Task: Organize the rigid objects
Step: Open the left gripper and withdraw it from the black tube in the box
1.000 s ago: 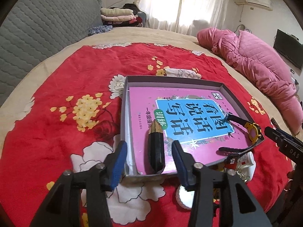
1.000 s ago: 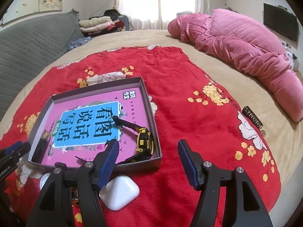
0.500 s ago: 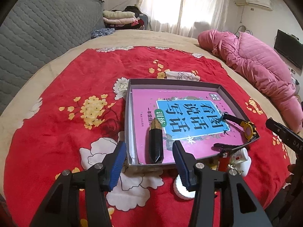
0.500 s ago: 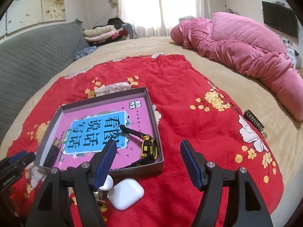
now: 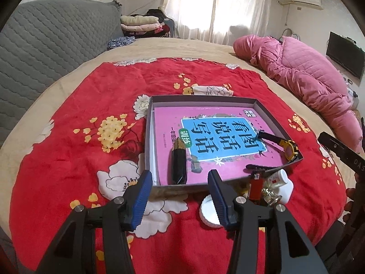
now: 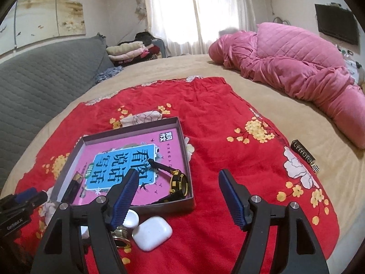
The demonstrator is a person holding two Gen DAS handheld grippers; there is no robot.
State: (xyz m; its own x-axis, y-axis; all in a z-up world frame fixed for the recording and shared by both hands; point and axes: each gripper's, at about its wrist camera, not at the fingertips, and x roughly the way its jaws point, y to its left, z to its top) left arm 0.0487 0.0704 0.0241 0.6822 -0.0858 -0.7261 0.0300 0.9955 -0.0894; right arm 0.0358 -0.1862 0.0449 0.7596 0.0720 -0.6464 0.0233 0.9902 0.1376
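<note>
The pink book (image 5: 212, 141) lying in the grey box (image 5: 205, 99) carries large black Chinese characters on a blue panel, reading 看图说话写话. A green oval tag on the same panel reads 训练. Smaller print along the cover is illegible.

The dark flat packet (image 6: 304, 156) on the beige bedding bears pale lettering, roughly "CFFOTO"; reading uncertain.

The left gripper's body (image 6: 13, 222), seen from the right wrist, shows white print, apparently "GenRobot.AI". The right gripper's body (image 5: 358, 161), seen from the left wrist, shows the letters "DAS", cut off at the frame edge.
</note>
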